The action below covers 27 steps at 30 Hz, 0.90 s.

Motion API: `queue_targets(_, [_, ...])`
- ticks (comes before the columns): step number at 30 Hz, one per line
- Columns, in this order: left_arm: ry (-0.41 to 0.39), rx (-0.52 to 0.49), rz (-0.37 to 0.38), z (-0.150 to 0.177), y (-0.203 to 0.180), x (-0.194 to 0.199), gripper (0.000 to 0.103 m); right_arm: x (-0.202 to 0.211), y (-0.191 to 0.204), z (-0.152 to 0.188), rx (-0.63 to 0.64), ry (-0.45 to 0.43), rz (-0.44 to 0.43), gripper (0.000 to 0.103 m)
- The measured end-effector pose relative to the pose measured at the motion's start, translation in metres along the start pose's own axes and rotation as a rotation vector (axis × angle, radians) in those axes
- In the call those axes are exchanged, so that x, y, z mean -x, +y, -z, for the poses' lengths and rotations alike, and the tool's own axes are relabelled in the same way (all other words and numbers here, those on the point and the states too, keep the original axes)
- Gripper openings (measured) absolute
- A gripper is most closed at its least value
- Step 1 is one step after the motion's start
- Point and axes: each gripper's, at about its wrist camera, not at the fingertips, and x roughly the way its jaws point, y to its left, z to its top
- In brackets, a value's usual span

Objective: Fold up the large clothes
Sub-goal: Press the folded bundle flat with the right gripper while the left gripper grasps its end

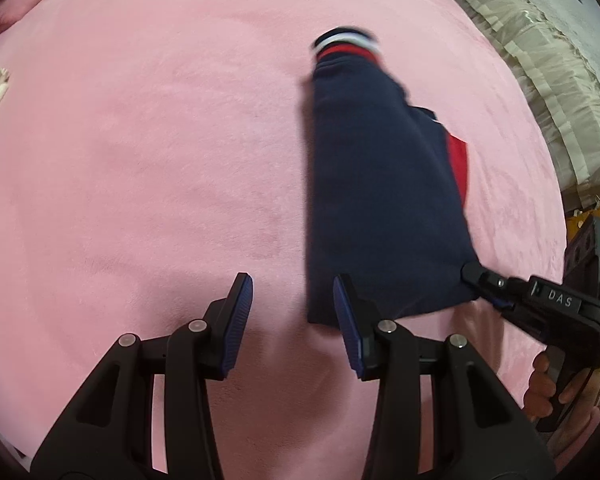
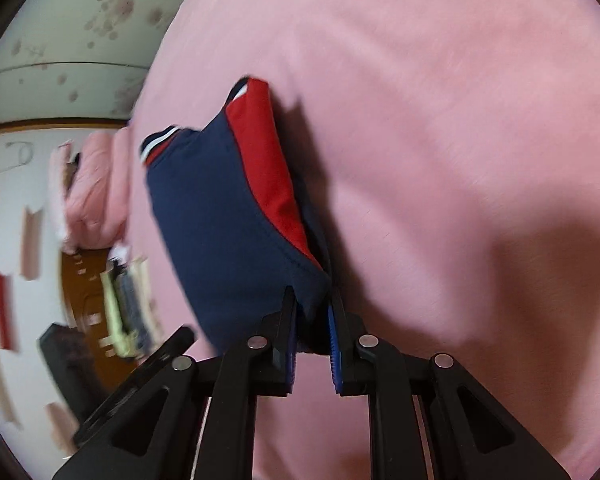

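Note:
A folded navy garment (image 1: 384,200) with a red panel and a red-and-white striped cuff lies lengthwise on the pink blanket (image 1: 148,152). My left gripper (image 1: 294,320) is open and empty, just left of the garment's near corner; its right finger overlaps the cloth's edge. My right gripper (image 1: 474,274) is shut on the garment's near right corner. In the right wrist view the right gripper (image 2: 311,312) pinches the navy corner of the garment (image 2: 220,216), which is lifted slightly off the pink blanket (image 2: 460,120).
Cream bedding or cushions (image 1: 540,80) lie beyond the blanket's right edge. A wooden door and wall items (image 2: 80,280) show blurred at the left of the right wrist view. A folded pink cloth (image 2: 88,184) lies past the blanket there.

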Motion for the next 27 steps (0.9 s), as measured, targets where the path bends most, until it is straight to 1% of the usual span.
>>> queue_targets(1, [-0.008,-0.004,0.004,0.000,0.000,0.003,0.039,0.007,0.009,0.000,0.048,-0.025,0.004,0.019])
queue_targets(3, [-0.025,-0.011,0.015,-0.003,-0.002,0.009,0.039,0.018,0.024,0.000,0.132,-0.068,0.022,0.032])
queue_targets(5, [-0.046,-0.010,0.021,-0.009,-0.003,0.014,0.039,0.031,0.041,-0.004,0.225,-0.135,0.044,0.038])
queue_targets(7, [-0.070,-0.009,0.048,-0.019,-0.007,0.014,0.039,0.045,0.058,-0.009,0.282,-0.213,0.019,0.038])
queue_targets(8, [-0.079,-0.012,0.066,-0.026,-0.009,0.015,0.038,0.047,0.062,-0.011,0.292,-0.230,-0.002,0.038])
queue_targets(9, [-0.095,-0.021,0.094,-0.036,-0.012,0.013,0.036,0.046,0.069,-0.016,0.297,-0.234,-0.036,0.038])
queue_targets(11, [-0.116,-0.032,0.123,-0.050,-0.013,0.014,0.024,0.035,0.084,-0.030,0.297,-0.210,-0.085,0.038])
queue_targets(12, [-0.121,-0.038,0.131,-0.058,-0.016,0.011,0.022,0.034,0.087,-0.039,0.303,-0.200,-0.100,0.037])
queue_targets(13, [-0.126,-0.046,0.143,-0.067,-0.020,0.007,0.017,0.025,0.093,-0.044,0.326,-0.188,-0.114,0.036])
queue_targets(14, [-0.130,-0.048,0.157,-0.074,-0.022,0.003,0.016,0.010,0.107,-0.047,0.339,-0.183,-0.114,0.032])
queue_targets(15, [-0.131,-0.035,0.177,-0.083,-0.024,-0.003,0.016,0.002,0.109,-0.042,0.352,-0.177,-0.112,0.025])
queue_targets(16, [-0.128,-0.012,0.203,-0.090,-0.023,-0.009,0.016,-0.006,0.113,-0.045,0.363,-0.172,-0.105,0.022])
queue_targets(17, [-0.122,0.005,0.226,-0.097,-0.021,-0.017,0.016,-0.016,0.111,-0.050,0.364,-0.174,-0.101,0.021])
queue_targets(18, [-0.123,0.014,0.232,-0.103,-0.022,-0.024,0.016,-0.023,0.112,-0.053,0.364,-0.180,-0.097,0.021])
queue_targets(19, [-0.134,0.015,0.220,-0.109,-0.023,-0.030,0.016,-0.029,0.111,-0.057,0.368,-0.183,-0.087,0.019])
queue_targets(20, [-0.153,0.010,0.195,-0.113,-0.023,-0.035,0.015,-0.035,0.107,-0.060,0.372,-0.181,-0.062,0.014])
queue_targets(21, [-0.176,0.010,0.170,-0.118,-0.021,-0.039,0.013,-0.044,0.105,-0.064,0.377,-0.179,-0.023,0.003])
queue_targets(22, [-0.193,0.021,0.156,-0.122,-0.018,-0.044,0.011,-0.046,0.100,-0.068,0.383,-0.202,0.027,0.000])
queue_targets(23, [-0.204,0.040,0.132,-0.126,-0.012,-0.048,0.009,-0.050,0.100,-0.070,0.379,-0.227,0.057,0.000])
queue_targets(24, [-0.205,0.065,0.127,-0.129,-0.006,-0.051,0.008,-0.047,0.097,-0.072,0.373,-0.250,0.094,0.000])
queue_targets(25, [-0.208,0.108,0.113,-0.130,0.004,-0.055,0.008,-0.041,0.094,-0.075,0.360,-0.266,0.121,0.000])
queue_targets(26, [-0.207,0.147,0.116,-0.130,0.013,-0.058,0.007,-0.037,0.094,-0.076,0.351,-0.278,0.146,0.000])
queue_targets(27, [-0.195,0.192,0.114,-0.129,0.022,-0.060,0.007,-0.035,0.096,-0.075,0.339,-0.310,0.203,0.000])
